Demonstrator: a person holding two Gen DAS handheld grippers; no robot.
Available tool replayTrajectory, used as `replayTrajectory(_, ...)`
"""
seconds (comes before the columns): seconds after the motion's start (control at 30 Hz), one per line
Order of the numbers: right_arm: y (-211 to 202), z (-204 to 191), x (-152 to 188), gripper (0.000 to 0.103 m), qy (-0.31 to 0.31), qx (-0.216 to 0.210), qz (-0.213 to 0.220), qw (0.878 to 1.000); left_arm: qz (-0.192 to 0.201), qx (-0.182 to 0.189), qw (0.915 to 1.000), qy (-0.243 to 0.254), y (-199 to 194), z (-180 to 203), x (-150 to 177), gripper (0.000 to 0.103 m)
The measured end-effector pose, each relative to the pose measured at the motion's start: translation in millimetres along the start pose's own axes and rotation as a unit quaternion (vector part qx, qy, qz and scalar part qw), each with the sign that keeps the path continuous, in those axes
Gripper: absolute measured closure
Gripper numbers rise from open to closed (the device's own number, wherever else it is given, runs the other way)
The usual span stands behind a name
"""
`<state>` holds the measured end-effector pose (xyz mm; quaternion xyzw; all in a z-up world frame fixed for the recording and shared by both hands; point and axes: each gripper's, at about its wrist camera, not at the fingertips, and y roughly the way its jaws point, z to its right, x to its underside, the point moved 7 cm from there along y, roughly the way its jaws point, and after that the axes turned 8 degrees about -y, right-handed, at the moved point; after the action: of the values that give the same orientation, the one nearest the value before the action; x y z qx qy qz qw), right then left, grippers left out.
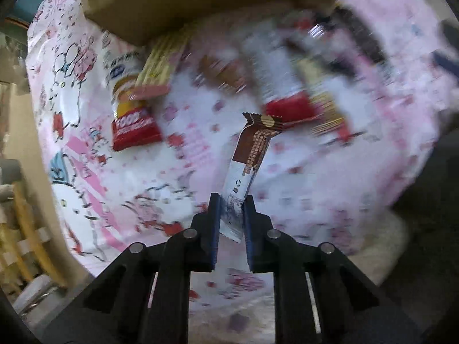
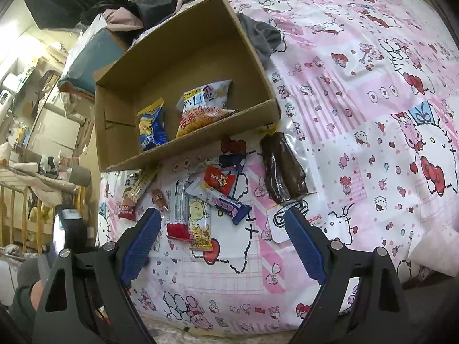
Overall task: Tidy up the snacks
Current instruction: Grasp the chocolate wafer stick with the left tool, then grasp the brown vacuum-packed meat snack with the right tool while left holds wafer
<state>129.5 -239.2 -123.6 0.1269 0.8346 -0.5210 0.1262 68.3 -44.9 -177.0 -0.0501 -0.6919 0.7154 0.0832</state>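
My left gripper (image 1: 231, 203) is shut on a brown-and-white wafer bar (image 1: 252, 149), holding it by its white end above the pink bedsheet (image 1: 86, 120). Behind it lie blurred snack packets, among them a red-ended packet (image 1: 133, 120) and a red-and-white bar (image 1: 287, 97). My right gripper (image 2: 222, 226) is open and empty above a heap of small snacks (image 2: 200, 197) on the sheet. An open cardboard box (image 2: 183, 46) stands behind the heap and holds a blue packet (image 2: 152, 126) and a white-and-orange packet (image 2: 203, 106). A dark brown wrapped cake (image 2: 282, 169) lies to the heap's right.
The box's underside (image 1: 183, 3) fills the top of the left wrist view. A grey cloth (image 2: 262, 37) lies at the box's right corner. Cluttered furniture and a wooden rail (image 2: 25, 200) stand left of the bed. The bed edge runs along the bottom.
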Motion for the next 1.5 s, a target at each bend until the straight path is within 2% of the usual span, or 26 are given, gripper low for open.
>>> replayTrajectory(0.13,-16,17,-11,0.012,0.044,-0.015,0.039,0.998,0.046,0.073,0.9954,-0.043,-42,4,-6,0.091)
replayTrajectory(0.23,-18,38,-13,0.012,0.092,-0.013,0.048,0.994,0.069,0.081,0.9894,-0.099,-58,-10,-11,0.091)
replayTrajectory(0.3,-14,50,-12,0.012,0.122,-0.012,0.040,0.992,0.077,0.085,0.9836,-0.139,-55,-31,-12,0.091)
replayTrajectory(0.43,5,67,-12,0.012,0.149,0.016,0.006,0.989,0.110,0.076,0.9730,-0.188,-68,-50,-6,0.091)
replayTrajectory(0.5,22,71,-15,0.012,0.137,0.043,-0.026,0.989,0.116,0.078,0.9694,-0.202,-62,-67,-6,0.091)
replayTrajectory(0.63,54,73,-21,0.012,0.071,0.115,-0.073,0.988,0.114,0.082,0.9686,-0.205,-54,-65,-14,0.091)
replayTrajectory(0.73,78,72,-23,0.012,0.041,0.132,-0.101,0.985,0.118,0.082,0.9693,-0.200,-55,-60,-17,0.091)
replayTrajectory(0.87,110,69,-14,0.011,-0.032,0.181,-0.155,0.971,0.123,0.083,0.9690,-0.198,-60,-61,-19,0.091)
replayTrajectory(0.93,117,68,-12,0.006,-0.053,0.197,-0.162,0.966,0.119,0.086,0.9685,-0.201,-60,-63,-19,0.091)
replayTrajectory(1.07,121,66,-13,0.006,-0.075,0.205,-0.158,0.963,0.115,0.097,0.9669,-0.206,-59,-63,-20,0.091)
replayTrajectory(1.2,114,56,-13,0.036,-0.089,0.202,-0.149,0.964,0.114,0.101,0.9671,-0.203,-60,-59,-21,0.091)
replayTrajectory(1.37,96,56,-12,0.040,-0.078,0.193,-0.137,0.969,0.116,0.099,0.9678,-0.200,-60,-58,-20,0.091)
replayTrajectory(1.5,71,62,-5,0.040,-0.043,0.159,-0.129,0.978,0.119,0.093,0.9667,-0.206,-60,-62,-21,0.091)
